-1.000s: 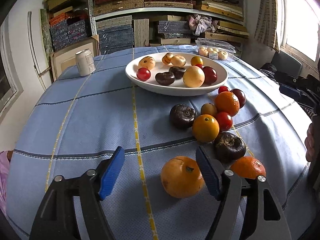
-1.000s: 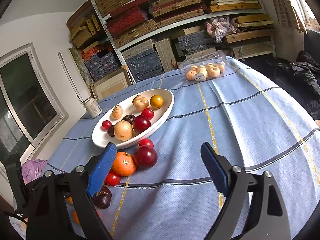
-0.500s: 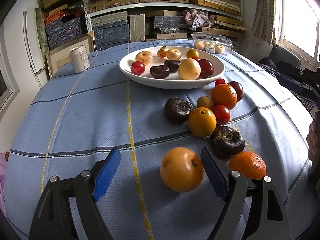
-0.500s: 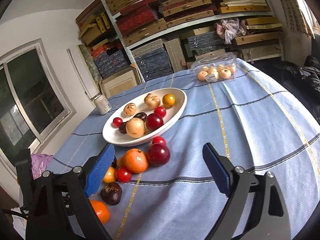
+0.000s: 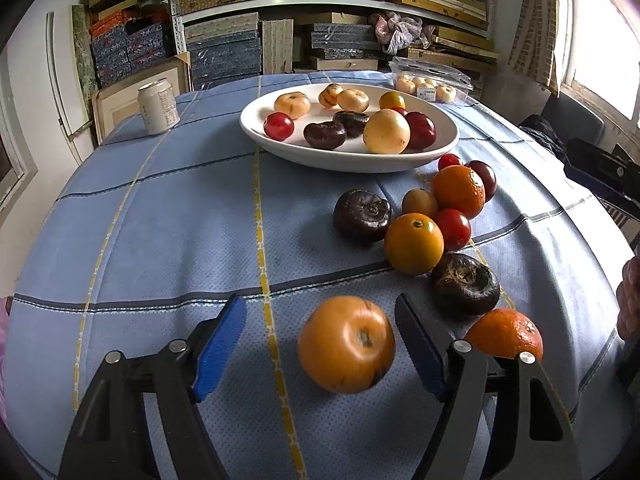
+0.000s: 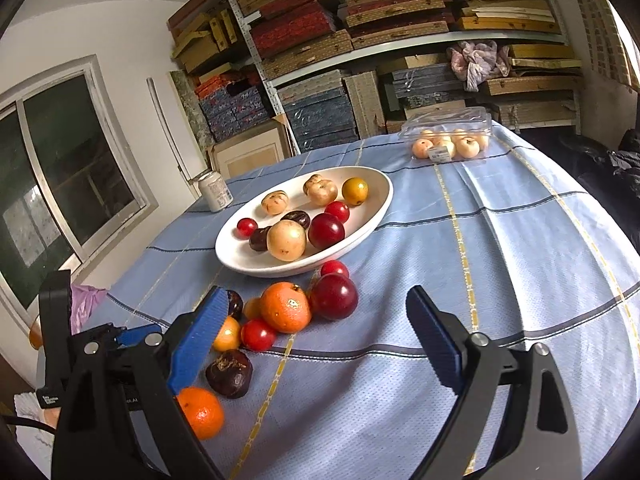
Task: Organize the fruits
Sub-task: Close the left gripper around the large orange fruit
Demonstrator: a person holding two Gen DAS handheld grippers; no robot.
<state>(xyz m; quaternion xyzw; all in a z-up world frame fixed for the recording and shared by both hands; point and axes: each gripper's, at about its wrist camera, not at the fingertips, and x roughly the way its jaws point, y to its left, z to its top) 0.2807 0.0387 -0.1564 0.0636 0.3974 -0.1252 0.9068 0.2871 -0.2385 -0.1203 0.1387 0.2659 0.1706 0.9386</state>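
Fruit on the blue tablecloth (image 5: 160, 240), some in the white bowl (image 5: 280, 146).
Left view: the left gripper (image 5: 320, 342) is spread wide around a big orange fruit (image 5: 346, 344) near the front edge. Right view: the right gripper (image 6: 314, 338) is spread wide over bare cloth, holding nothing.

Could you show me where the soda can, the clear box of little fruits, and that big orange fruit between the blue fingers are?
soda can (image 5: 158, 106): left wrist view, middle of its side.
clear box (image 6: 450, 130): right wrist view, lid front.
big orange fruit (image 5: 346, 344): left wrist view, its top face.
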